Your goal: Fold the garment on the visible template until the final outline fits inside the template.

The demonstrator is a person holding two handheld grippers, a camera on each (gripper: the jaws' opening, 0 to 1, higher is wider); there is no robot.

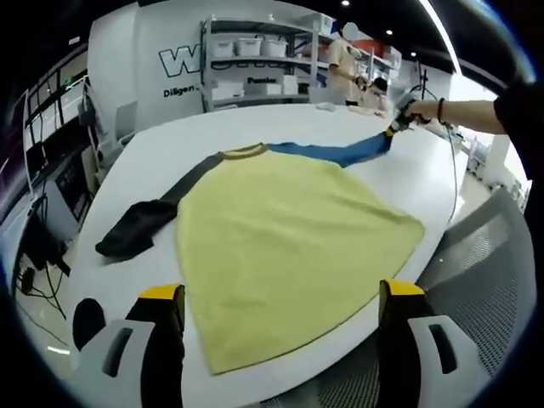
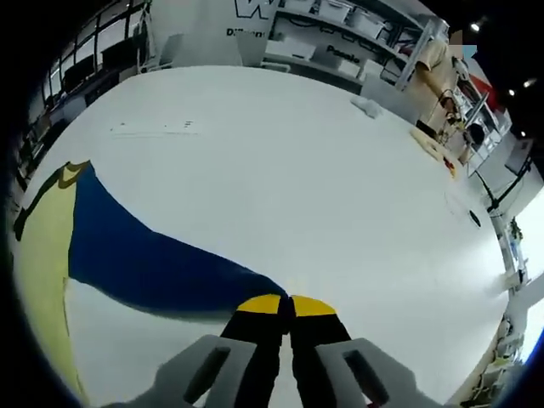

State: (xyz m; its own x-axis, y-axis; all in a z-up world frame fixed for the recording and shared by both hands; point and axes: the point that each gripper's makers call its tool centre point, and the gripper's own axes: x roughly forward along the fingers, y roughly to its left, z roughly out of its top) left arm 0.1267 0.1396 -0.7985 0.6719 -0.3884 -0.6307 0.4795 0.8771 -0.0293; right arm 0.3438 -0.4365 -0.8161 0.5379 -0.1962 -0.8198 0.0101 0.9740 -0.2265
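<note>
Right gripper (image 2: 286, 304) is clamped on the cuff of the blue sleeve (image 2: 144, 259), stretched out over the white table (image 2: 280, 144). Left gripper (image 1: 280, 314), jaws wide apart, hovers over the hem of the yellow garment (image 1: 280, 238), which lies flat with its dark sleeve (image 1: 144, 223) bunched.

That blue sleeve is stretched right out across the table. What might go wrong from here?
The right gripper pinches only the tip of the blue sleeve, so the cloth may slip free mid-fold. The yellow body reaches the table edge near the left gripper, whose jaws are open, so pulling could drag the hem over.
</note>
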